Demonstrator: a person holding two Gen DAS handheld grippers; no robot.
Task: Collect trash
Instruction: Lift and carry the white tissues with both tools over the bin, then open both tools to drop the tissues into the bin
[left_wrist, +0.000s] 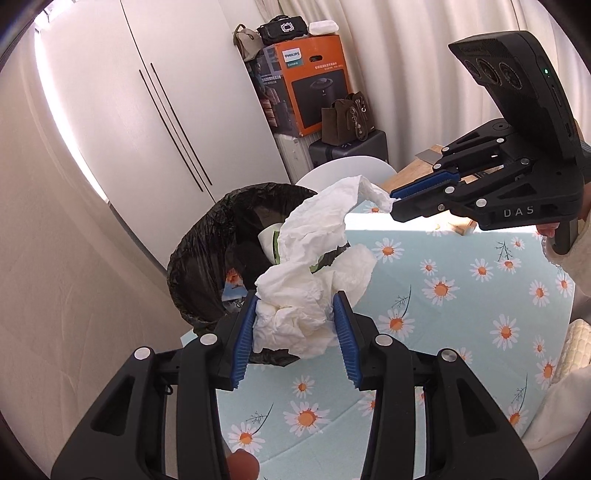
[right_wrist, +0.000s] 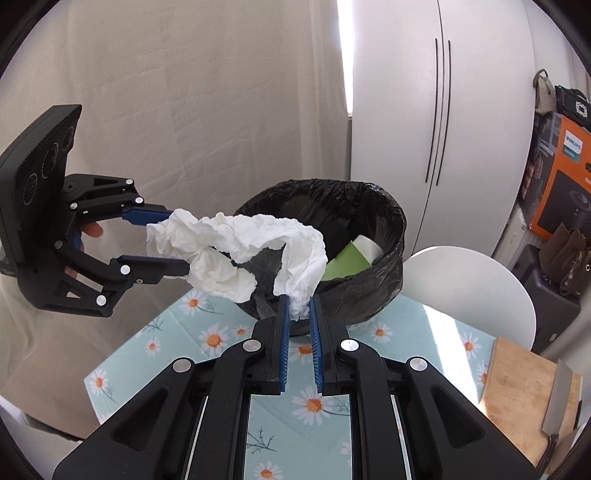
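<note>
Holding one crumpled white tissue (left_wrist: 314, 258) between both tongs, stretched over the counter (left_wrist: 461, 295) w/ the daisy cloth. Left tongs (left_wrist: 295, 321) sit fairly wide but clamp the bulky wadded end, blue pads pressed into it on both sides. Right tongs (right_wrist: 297, 314) are narrow, pinching the thin twisted tail end.

Tissue's long axis runs from left tongs' tips across to right tongs' tips, sagging a bit mid-span. Black-bagged trash bin (right_wrist: 332, 229) stands on the counter just beyond the tissue: straight ahead of right tongs, ahead & slightly left of left tongs. A green-and-white item (right_wrist: 351, 254) already lies inside the bin.

Judgement: the thin end w/ right tongs hangs right at the bin's near rim, so right hand looks nearer the opening; bulky end is off to the side, prob. outside the rim. Next move likely needs both ends carried fwd over the opening before letting go, else the wad could drop on the counter beside the bin.
</note>
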